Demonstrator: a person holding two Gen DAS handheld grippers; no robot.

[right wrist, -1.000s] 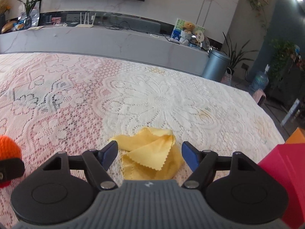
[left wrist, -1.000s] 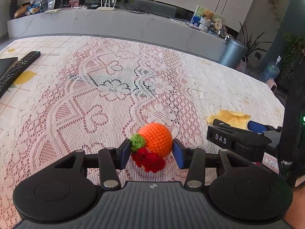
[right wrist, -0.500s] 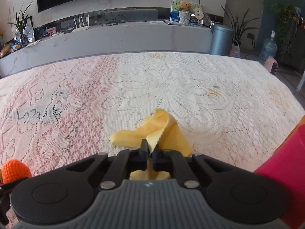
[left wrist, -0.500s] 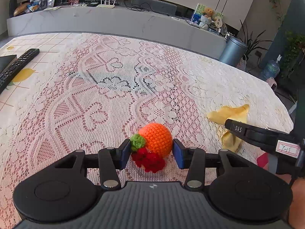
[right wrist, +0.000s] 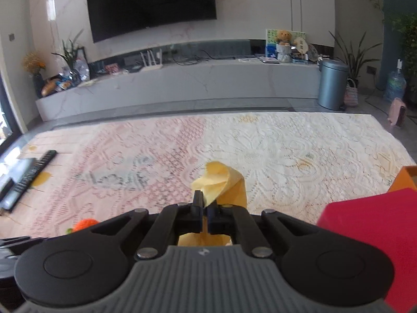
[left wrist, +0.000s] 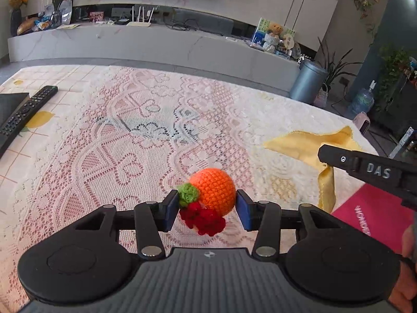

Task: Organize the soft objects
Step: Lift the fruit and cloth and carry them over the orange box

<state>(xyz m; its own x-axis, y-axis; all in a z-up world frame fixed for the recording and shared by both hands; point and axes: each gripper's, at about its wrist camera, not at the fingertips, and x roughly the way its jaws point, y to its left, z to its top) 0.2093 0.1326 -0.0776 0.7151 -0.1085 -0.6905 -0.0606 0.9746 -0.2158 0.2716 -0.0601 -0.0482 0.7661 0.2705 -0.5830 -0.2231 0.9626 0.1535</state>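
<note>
Up off the table goes the yellow cloth (right wrist: 224,182) — a second ago it lay flat between wide-apart fingers, and now the right gripper (right wrist: 204,210) has pinched shut on it and lifted it, so the cloth hangs down in a fold below the tips. From the left camera you can see the same cloth (left wrist: 310,144) spread out like a wing, with one strip dangling down beside the pink box (left wrist: 375,216). That box sits at the right edge of the lace tablecloth (left wrist: 130,143); only one side of it shows, so what is inside cannot be seen. In the right camera the pink box (right wrist: 370,234) fills the lower right corner, and an orange box (right wrist: 404,180) peeks out just behind it — its inside is hidden too. The left gripper (left wrist: 206,208) has not changed: its two blue pads (left wrist: 170,208) squeeze the orange knitted ball (left wrist: 213,187) from both sides, just as before, and the ball is held above the cloth-covered table. A little green knitted bit and a red knitted bit hang on the ball. Far off on the left lies a black remote (left wrist: 26,112), next to a dark flat thing at the edge.
</note>
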